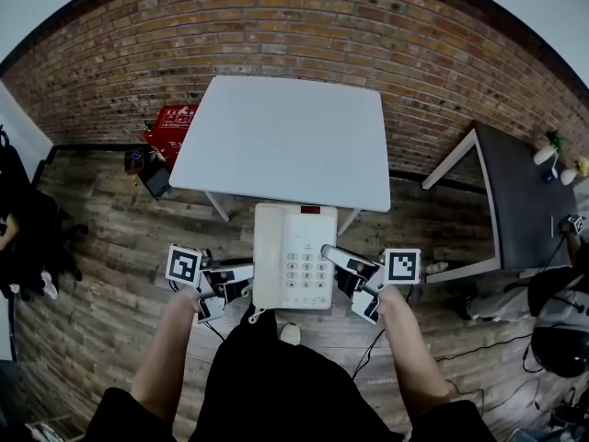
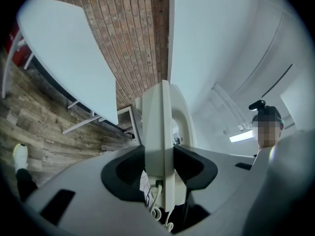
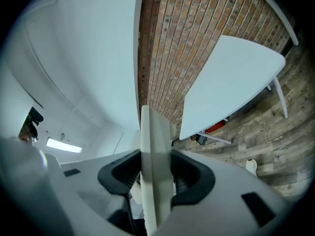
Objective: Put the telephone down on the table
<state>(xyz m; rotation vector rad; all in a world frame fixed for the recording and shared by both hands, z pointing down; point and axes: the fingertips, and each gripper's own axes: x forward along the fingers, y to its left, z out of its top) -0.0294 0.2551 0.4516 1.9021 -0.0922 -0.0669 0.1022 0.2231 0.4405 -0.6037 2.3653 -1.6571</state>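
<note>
Cream plastic telephone [image 1: 294,256] hangs in the air between the two grippers, over the wooden floor [image 1: 101,274] and short of the white table [image 1: 285,136]. The left gripper [image 1: 245,276] is clamped on its left edge and the right gripper [image 1: 331,256] on its right edge. Each gripper view shows the dark jaw pads pressed against the thin casing, seen edge-on. Only the head view shows the keypad [image 1: 308,274], facing up. Only the left gripper view shows the coiled cord [image 2: 156,208], hanging beneath the jaws, its lower end cut off by the frame. The handset cannot be told apart from the body. Ahead of both grippers stands the table. Beyond the left gripper, a red crate [image 1: 173,127] sits on the floor beside the table. Outward of the right gripper, a dark table [image 1: 525,191] is partly cropped. A brick wall [image 1: 304,26] closes the scene.
</note>
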